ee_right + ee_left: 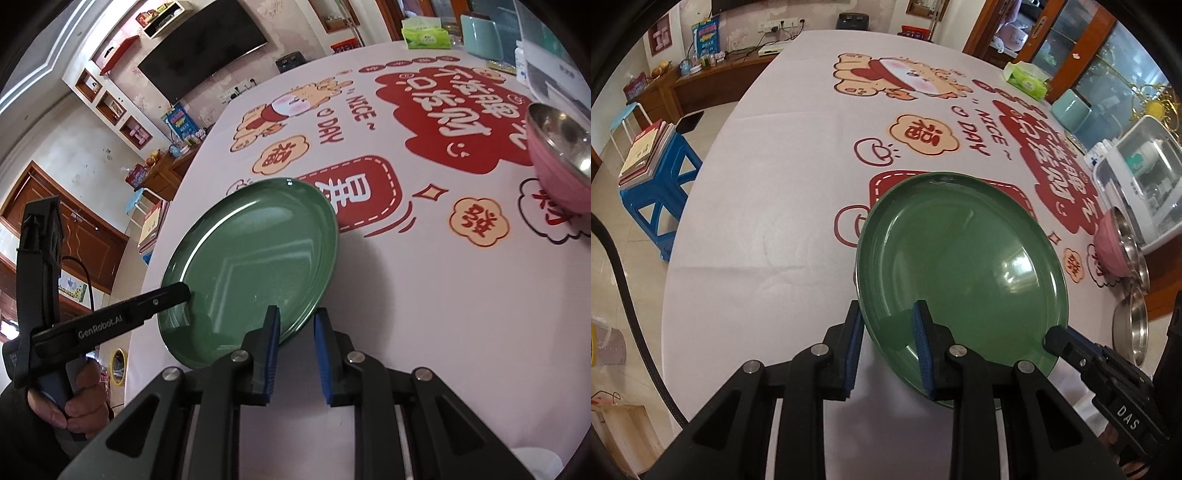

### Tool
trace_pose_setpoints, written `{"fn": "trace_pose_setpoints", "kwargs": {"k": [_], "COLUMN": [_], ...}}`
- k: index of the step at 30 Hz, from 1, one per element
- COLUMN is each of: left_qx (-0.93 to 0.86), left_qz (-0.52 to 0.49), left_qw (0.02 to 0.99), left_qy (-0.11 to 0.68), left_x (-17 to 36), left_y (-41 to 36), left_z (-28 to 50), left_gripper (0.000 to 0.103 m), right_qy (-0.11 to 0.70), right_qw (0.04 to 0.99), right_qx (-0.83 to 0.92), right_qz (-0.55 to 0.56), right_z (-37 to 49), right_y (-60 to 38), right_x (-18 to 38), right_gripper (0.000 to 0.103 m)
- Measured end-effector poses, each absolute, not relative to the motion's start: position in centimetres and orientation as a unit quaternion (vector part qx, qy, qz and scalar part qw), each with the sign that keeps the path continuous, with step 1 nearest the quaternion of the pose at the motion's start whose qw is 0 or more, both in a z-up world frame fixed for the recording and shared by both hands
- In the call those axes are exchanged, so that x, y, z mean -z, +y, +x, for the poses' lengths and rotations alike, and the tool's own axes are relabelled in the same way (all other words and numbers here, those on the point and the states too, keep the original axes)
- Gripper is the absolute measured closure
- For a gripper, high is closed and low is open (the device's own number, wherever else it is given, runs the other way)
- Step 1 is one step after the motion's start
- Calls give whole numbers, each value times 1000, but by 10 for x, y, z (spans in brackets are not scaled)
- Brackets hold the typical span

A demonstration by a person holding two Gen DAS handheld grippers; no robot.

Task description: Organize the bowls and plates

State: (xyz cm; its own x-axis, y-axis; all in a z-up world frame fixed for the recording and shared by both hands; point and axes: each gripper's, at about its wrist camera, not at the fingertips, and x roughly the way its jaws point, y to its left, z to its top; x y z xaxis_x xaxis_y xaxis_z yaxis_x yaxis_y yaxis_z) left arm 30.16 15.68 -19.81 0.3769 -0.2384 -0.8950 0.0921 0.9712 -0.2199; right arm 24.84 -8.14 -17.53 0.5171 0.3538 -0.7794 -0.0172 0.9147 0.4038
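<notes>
So you've got the green plate [964,258] pinched at its near rim by both grippers, left gripper [888,350] and right gripper [295,354] each with jaws clamped on the edge, tilted just over the worktop [768,206]. It's glossy, clean and shallow (looks slippery). Further off, the pink bowl [557,155] and steel bowls [1132,325] aren't sorted yet, so I'd say it's early days.

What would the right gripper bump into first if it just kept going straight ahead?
The right gripper is already clamped on the green plate's rim, so it would push the plate. Beyond that lies the printed tablecloth, nothing else close, though depth is hard to judge.
</notes>
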Motion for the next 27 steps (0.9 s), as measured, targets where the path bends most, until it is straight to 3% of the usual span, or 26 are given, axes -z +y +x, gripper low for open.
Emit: {"fn": "trace_pose_setpoints", "kwargs": {"k": [27], "left_qx": [178], "left_qz": [-62], "left_qw": [852], "left_qy": [488], "left_x": [117], "left_y": [152], "left_z": [191], "left_gripper": [78], "right_qy": [397], "right_qw": [905], "right_qx": [-72], "right_qz": [135], "right_z": [140], "right_y": [-89], "right_x": [99], "right_gripper": [85]}}
